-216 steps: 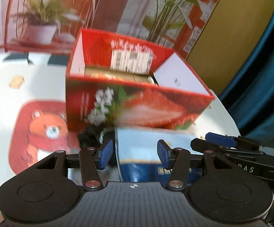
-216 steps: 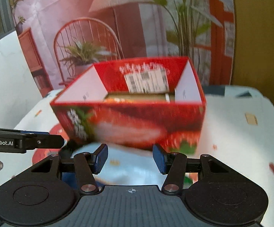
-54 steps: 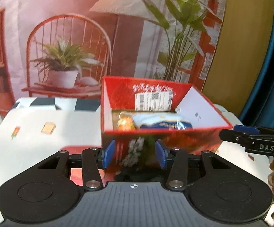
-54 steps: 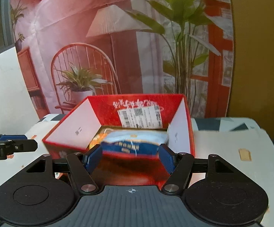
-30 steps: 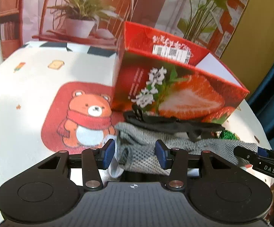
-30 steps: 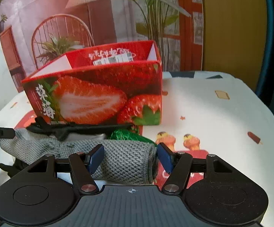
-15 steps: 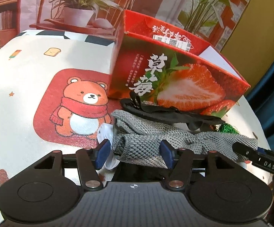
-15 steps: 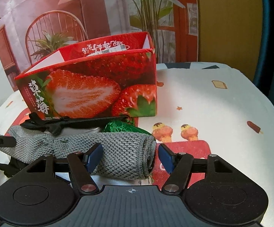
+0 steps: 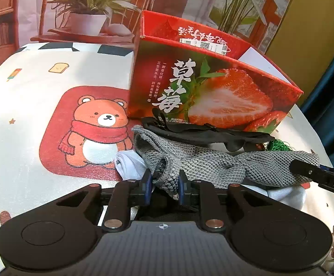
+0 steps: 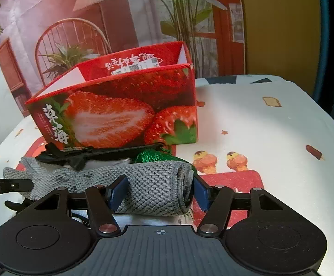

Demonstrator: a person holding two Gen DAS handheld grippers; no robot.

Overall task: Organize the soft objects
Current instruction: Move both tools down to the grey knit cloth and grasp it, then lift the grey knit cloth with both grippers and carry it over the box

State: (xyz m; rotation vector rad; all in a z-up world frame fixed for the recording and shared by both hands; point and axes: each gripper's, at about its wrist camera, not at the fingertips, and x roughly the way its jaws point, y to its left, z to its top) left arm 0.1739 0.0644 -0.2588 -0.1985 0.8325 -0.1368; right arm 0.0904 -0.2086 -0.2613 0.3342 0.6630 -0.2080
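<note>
on the near side of the strawberry box (image 9: 213, 92), the grey knit cloth (image 9: 213, 163) lies across the pile. left gripper (image 9: 163, 185) has just clenched its left end; right gripper (image 10: 159, 194) has been closing around the right end, contact unclear. lift both ends evenly so the black strap (image 9: 201, 133) stays behind.

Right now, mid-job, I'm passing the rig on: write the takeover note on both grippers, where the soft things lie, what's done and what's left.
Left gripper: its jaws have just been closing and are shut on one end of the grey knit cloth.
Right gripper: its jaws have been closing too, straddling the cloth's rolled other end; grip not confirmed.
The cloth lies on the table in front of the strawberry box, on a pile with a black strap, white fabric and a green bundle.
Done: left grip. The box's contents are hidden.
Left: probably lift the cloth into the box, then the other soft items.
</note>
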